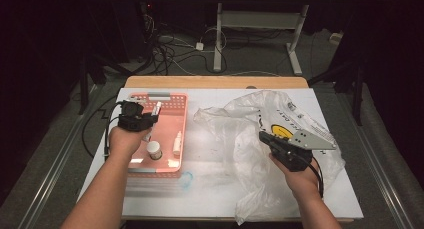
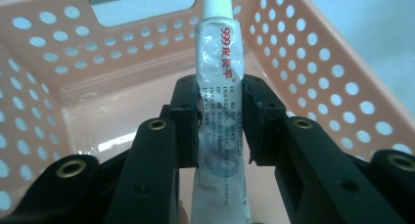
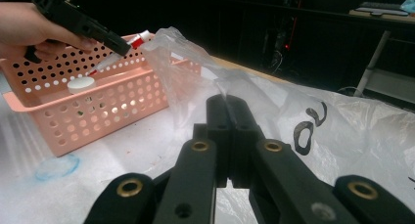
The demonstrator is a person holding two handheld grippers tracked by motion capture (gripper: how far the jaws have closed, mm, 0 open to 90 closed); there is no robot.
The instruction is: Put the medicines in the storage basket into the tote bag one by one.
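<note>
1. White table (image 1: 210, 189) is carrying everything, with a wooden strip along its far edge and a faint blue ring mark (image 1: 186, 179) sitting just beside the basket's near corner
2. Clear plastic bag (image 1: 250, 134) with black print and a yellow face logo is lying crumpled over the right half of the table, its left edge reaching near the basket but not touching as far as I can tell
3. Pink perforated basket (image 1: 176, 100) is sitting on the left half of the table, long side running away from the person
4. Left gripper (image 1: 150, 117) is hovering over the far part of the basket, jaws pinching a white tube (image 2: 219, 121) with red "999" print across its middle; tube is standing roughly along the jaws, ribbed cap end pointing towards the basket's far wall, lifted off the basket floor
5. Right gripper (image 3: 228, 106) is sitting over the bag, grey three-cornered plate on top, jaws pressed together on a thin fold of the bag film, which is rising up from the tips
6. Small jar with a white lid (image 1: 154, 149) is standing upright inside the basket near its near end
7. Small white bottle (image 1: 177, 143) is lying in the basket just right of the jar, close to the right wall
</note>
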